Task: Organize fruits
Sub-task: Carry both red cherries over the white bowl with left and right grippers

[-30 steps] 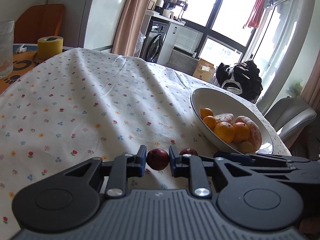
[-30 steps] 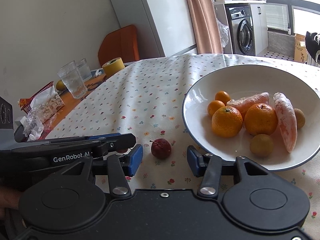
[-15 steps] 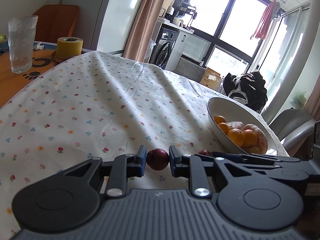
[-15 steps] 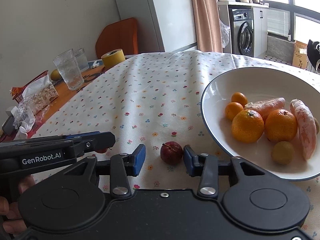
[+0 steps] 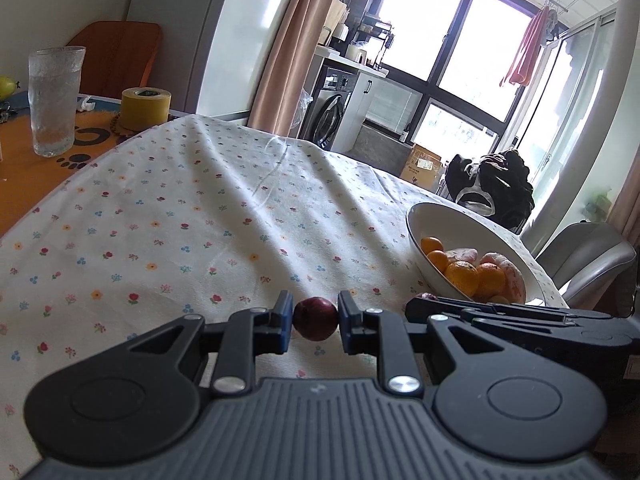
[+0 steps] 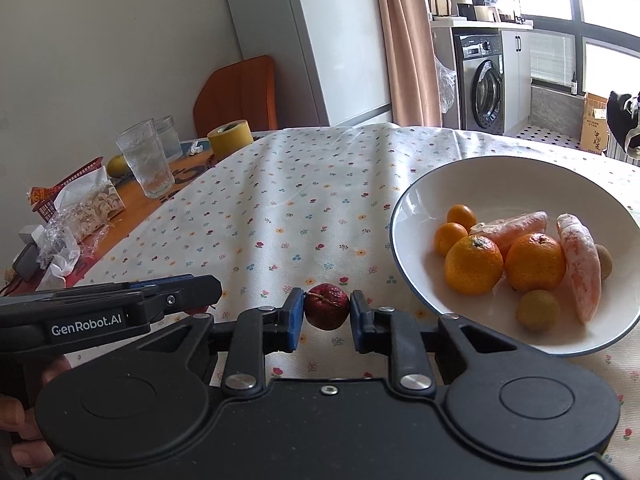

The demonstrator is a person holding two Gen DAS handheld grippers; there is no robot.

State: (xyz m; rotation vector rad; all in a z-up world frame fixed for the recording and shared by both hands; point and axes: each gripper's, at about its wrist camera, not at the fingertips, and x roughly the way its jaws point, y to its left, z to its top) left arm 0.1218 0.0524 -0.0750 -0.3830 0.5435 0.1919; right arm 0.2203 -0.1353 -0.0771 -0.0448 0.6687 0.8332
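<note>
Both fingers (image 5: pixel 284 322) tight on plums (image 5: pixel 315 318).

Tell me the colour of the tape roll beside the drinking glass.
The tape roll is yellow, with a dark core; it shows best in the left wrist view, right of the glass.

Two black plastic handheld grippers with blue pads

The left gripper (image 5: pixel 315 325) has a ribbed grey base and silver screws; the right gripper (image 6: pixel 326 315) matches; white "GenRobot.AI" lettering marks the left one's side.

Home dining area, floral tablecloth (image 6: pixel 320 184), washing machine (image 6: pixel 482 88), curtain (image 6: pixel 408 40)
</note>
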